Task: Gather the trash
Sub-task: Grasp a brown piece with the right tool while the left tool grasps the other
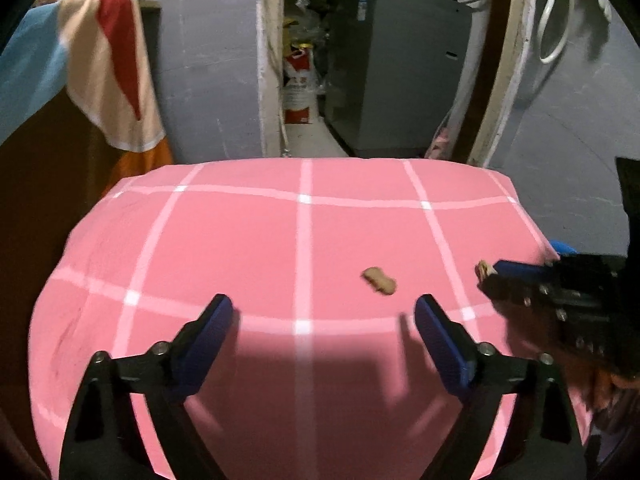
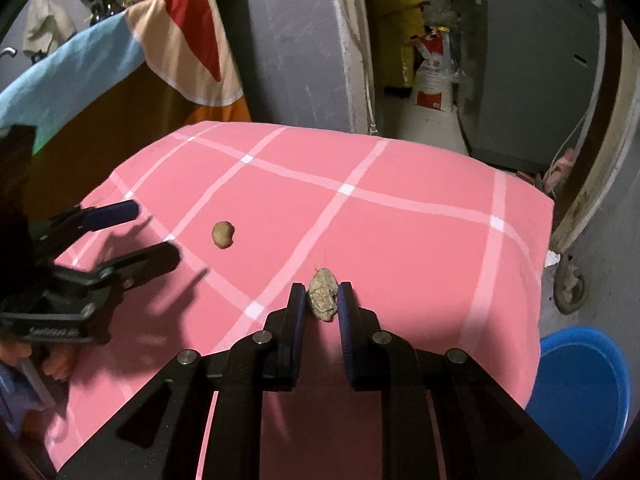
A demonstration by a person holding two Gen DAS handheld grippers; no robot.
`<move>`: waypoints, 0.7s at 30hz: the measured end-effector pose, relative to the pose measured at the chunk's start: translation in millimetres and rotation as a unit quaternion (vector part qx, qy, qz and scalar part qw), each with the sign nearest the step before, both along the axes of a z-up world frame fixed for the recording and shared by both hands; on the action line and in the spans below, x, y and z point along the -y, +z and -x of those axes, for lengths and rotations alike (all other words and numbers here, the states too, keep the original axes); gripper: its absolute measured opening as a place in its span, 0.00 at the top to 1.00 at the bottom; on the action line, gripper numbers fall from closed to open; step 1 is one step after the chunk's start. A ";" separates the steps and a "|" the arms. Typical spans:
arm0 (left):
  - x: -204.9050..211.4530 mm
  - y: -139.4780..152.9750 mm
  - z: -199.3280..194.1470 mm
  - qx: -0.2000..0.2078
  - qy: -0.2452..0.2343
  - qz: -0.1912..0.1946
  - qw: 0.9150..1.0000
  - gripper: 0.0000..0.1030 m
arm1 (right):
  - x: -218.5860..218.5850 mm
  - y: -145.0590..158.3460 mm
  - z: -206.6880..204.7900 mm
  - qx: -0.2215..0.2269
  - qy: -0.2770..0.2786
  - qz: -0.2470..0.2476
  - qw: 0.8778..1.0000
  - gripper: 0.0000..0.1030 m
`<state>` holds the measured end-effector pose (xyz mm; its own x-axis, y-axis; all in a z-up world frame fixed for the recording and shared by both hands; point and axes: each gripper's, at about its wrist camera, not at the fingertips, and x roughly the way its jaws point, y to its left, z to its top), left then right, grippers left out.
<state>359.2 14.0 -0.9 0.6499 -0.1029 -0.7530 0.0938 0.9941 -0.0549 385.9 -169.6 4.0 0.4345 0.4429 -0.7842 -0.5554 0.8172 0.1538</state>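
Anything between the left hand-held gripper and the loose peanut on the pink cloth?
Nothing visible. The left hand-held gripper is open, and only bare pink cloth lies between it and the peanut.

We see the table [image 2: 400, 216] in front of us, one peanut [image 2: 223, 234] lying on it toward the left gripper [image 2: 156, 232]; a crumpled scrap [image 2: 322, 294] sits between the right gripper's [image 2: 322, 300] fingers, nearer us. A bucket [image 2: 588, 392] stands off the table's right edge, below it; a cabinet [image 1: 396, 68] stands behind the table, a draped cloth [image 1: 100, 68] hangs back left.
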 end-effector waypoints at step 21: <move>25.8 -12.6 -18.6 -0.032 -0.042 -0.010 0.999 0.87 | 32.3 -3.2 33.0 0.025 -0.039 -0.057 0.997 0.86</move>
<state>377.8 -11.7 -13.5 0.5900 -0.1394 -0.7953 0.1731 0.9839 -0.0441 352.9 -201.9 0.7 0.5080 0.4923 -0.7068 -0.5008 0.8364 0.2226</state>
